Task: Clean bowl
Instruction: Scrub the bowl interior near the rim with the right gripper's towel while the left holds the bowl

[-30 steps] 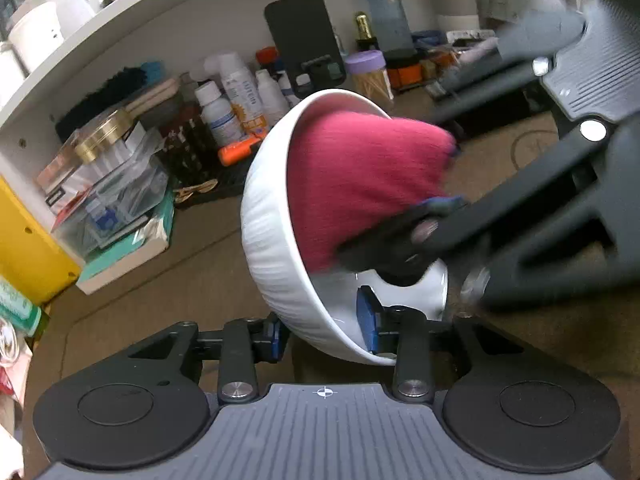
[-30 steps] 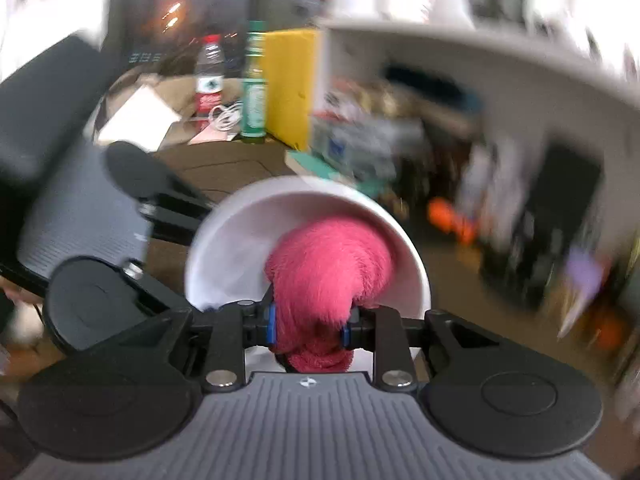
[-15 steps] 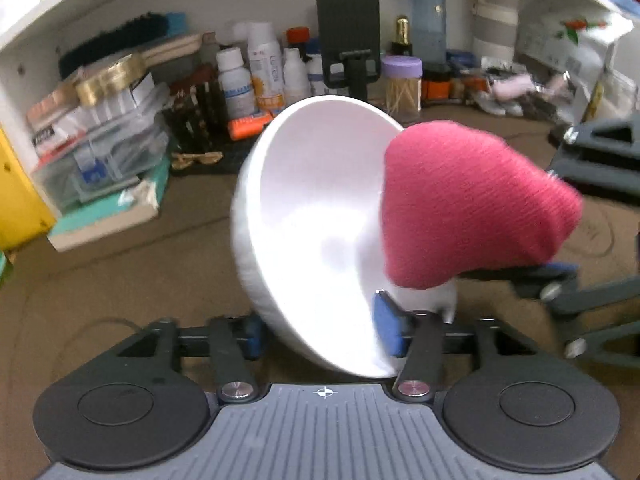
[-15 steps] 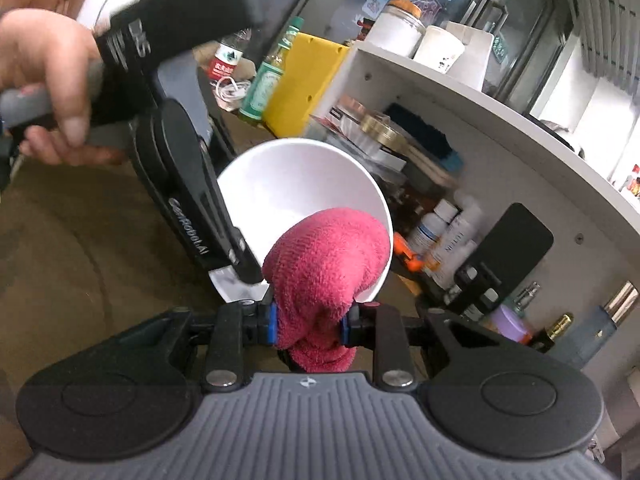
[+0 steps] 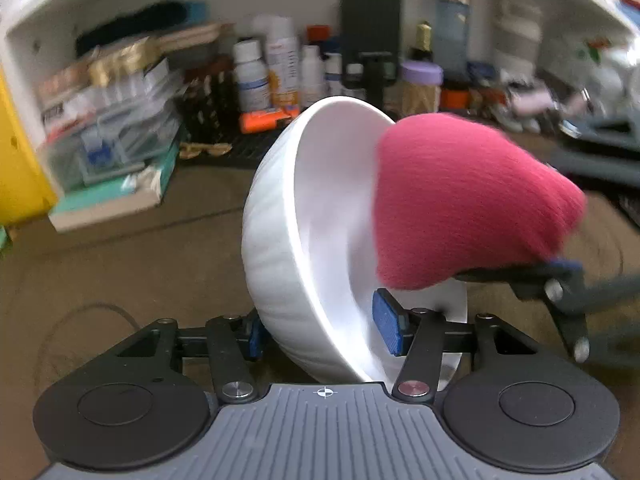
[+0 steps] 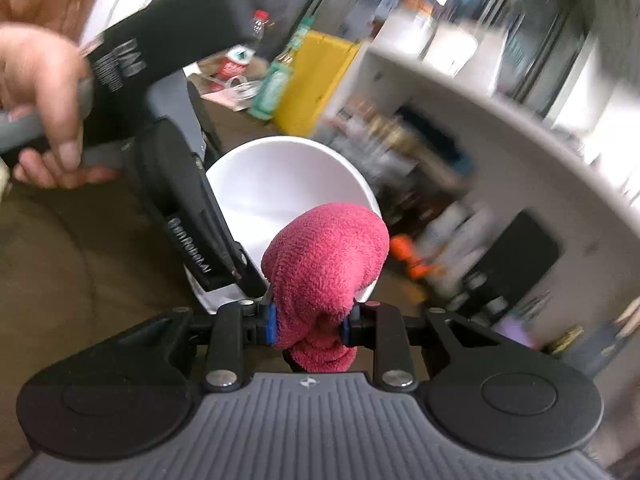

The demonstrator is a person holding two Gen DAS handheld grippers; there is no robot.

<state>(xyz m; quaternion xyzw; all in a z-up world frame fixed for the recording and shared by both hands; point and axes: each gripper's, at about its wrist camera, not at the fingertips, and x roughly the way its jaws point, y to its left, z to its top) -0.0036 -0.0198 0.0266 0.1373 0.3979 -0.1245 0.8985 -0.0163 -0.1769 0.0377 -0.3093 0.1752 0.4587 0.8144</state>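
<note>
Tilting steeply on its side, the white bowl [image 5: 288, 240] hangs above the brown table [image 5: 120, 272], its mouth turned toward three o'clock in the left wrist view. Its lower wall runs between the blue pads [image 5: 386, 326] of the left gripper [image 5: 324, 332], one pad inside the bowl and one outside; the jaws are closing on that wall, though whether the pads press it cannot be told. At two o'clock from the bowl's centre a pink cloth [image 5: 464, 200] bulges against the rim, reaching partly inside. The right gripper [image 6: 308, 326] pinches the bunched cloth [image 6: 324, 268] tightly between its fingers. In the right wrist view a hand [image 6: 40, 100] at ten o'clock grasps the left gripper's handle. Behind the bowl, at twelve o'clock, cluttered shelves [image 5: 120, 8] hold bottles [image 5: 250, 76] and a black phone stand [image 5: 370, 28].
</note>
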